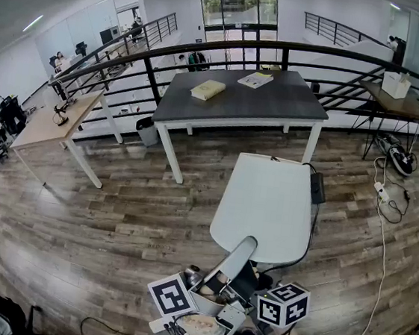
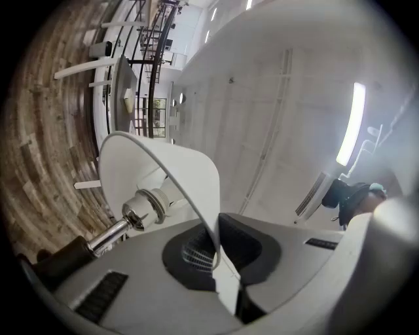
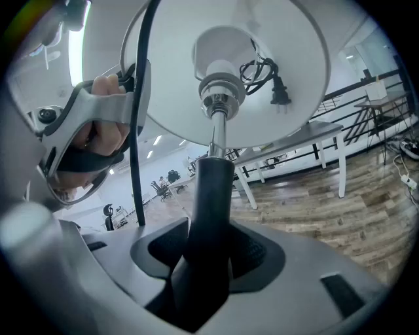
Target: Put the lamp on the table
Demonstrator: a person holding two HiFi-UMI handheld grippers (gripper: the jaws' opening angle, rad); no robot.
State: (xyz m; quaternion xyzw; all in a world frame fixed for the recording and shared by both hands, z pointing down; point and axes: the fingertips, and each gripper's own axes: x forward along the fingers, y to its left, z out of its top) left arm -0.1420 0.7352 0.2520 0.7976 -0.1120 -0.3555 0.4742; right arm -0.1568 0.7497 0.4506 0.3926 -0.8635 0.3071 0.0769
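Observation:
I hold the lamp in the air between both grippers, close to my body. Its white shade (image 1: 265, 203) tilts away over the wood floor, short of the dark grey table (image 1: 239, 106). My left gripper (image 2: 219, 262) is shut on the thin rim of the shade (image 2: 190, 170). My right gripper (image 3: 209, 255) is shut on the black sleeve of the lamp's stem (image 3: 211, 190), below the chrome socket (image 3: 219, 95). The lamp's black cord (image 3: 137, 131) hangs past the shade, and its plug (image 3: 278, 91) is tucked inside it. The lamp's base is out of sight.
On the grey table lie a yellowish book (image 1: 208, 89) and a magazine (image 1: 255, 79). A black railing (image 1: 231, 47) runs behind it. A light wooden table (image 1: 53, 119) stands at the left. Cables and a power strip (image 1: 387, 194) lie on the floor at the right.

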